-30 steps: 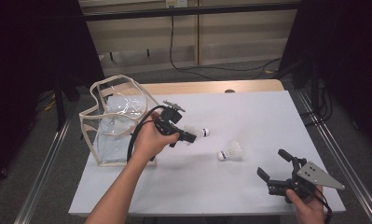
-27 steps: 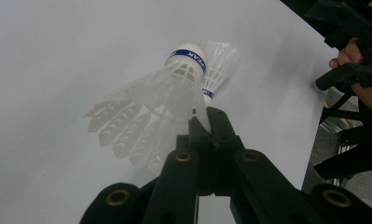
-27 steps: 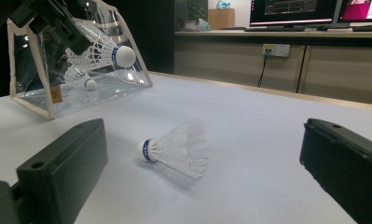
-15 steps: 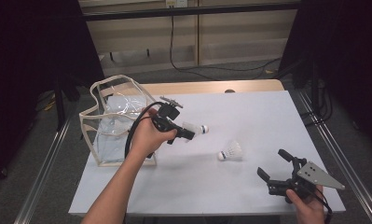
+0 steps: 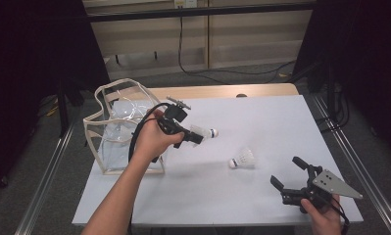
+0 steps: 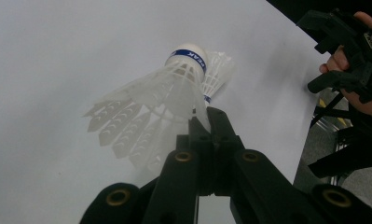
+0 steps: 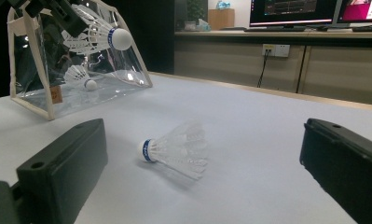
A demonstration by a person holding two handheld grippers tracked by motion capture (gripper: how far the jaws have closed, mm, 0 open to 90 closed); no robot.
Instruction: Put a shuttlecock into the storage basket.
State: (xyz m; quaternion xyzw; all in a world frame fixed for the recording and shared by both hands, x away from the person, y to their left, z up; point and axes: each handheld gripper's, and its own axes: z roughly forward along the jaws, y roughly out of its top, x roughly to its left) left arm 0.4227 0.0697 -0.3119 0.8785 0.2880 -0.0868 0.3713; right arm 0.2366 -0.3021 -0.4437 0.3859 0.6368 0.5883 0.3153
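above white table (image 5: 261, 122), left tongs (image 5: 199, 139) clamped on shuttlecock (image 5: 204, 131), now nearer clear bag (image 5: 115, 128); right tongs (image 5: 287, 174) apart

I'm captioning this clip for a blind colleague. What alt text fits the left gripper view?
The left gripper has its black jaws shut on the feather edge of a white shuttlecock, held above a white table. A second shuttlecock lies on the table behind it, and the right gripper is at top right in a hand.

White table (image 5: 261, 196): shuttlecock (image 5: 242, 158), clear bag (image 5: 115, 142)
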